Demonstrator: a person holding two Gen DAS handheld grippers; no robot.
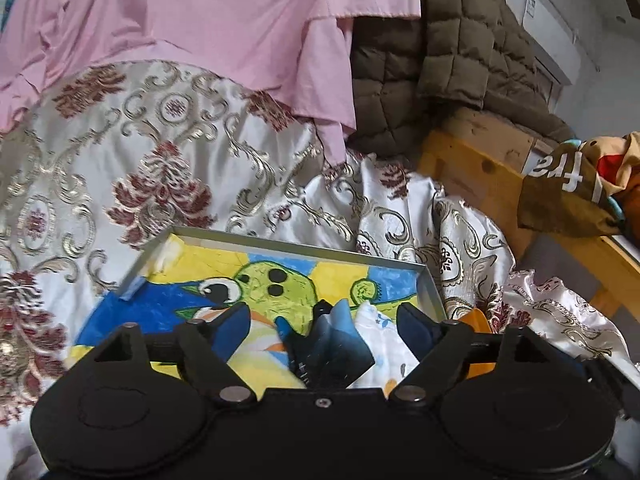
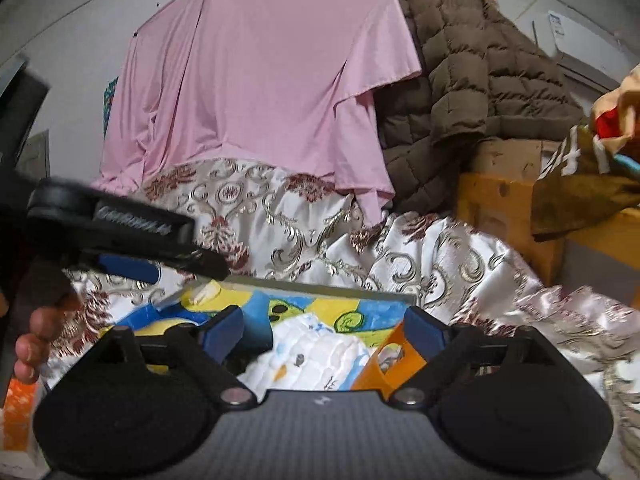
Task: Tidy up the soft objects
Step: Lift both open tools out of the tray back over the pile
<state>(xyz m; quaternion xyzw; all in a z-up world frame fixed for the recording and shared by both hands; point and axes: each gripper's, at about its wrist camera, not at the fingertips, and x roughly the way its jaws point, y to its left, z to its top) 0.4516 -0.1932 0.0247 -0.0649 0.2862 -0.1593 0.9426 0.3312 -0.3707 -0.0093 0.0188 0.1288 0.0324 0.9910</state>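
two grippers hang over a shallow grey metal tray (image 1: 430,280) whose floor carries a bright blue, yellow and green cartoon drawing. the tray sits on a shiny cream brocade cloth with maroon and gold scrollwork (image 1: 160,152).

the left gripper (image 1: 324,320) has its blue-padded fingers (image 1: 234,328) spread wide apart; between them, not pinched, stands a crumpled dark navy-to-pale-blue cloth (image 1: 334,344), resting in the tray. just to its right lies a white soft cloth with small blue and orange prints (image 1: 384,332), also inside the tray.

the right gripper (image 2: 324,332) is likewise spread open, its fingers on either side of the same white printed cloth (image 2: 316,352) without clamping it. an orange plastic piece (image 2: 384,364) sits against the right finger. the left gripper (image 2: 132,240) appears from the side at the left of the right wrist view, above the tray's far corner, blurred, with the person's fingertips (image 2: 40,324) below it.

behind, a pink fabric sheet (image 1: 200,20) hangs over the brocade, beside a brown quilted jacket (image 1: 460,60) draped on a wooden frame (image 1: 480,176).
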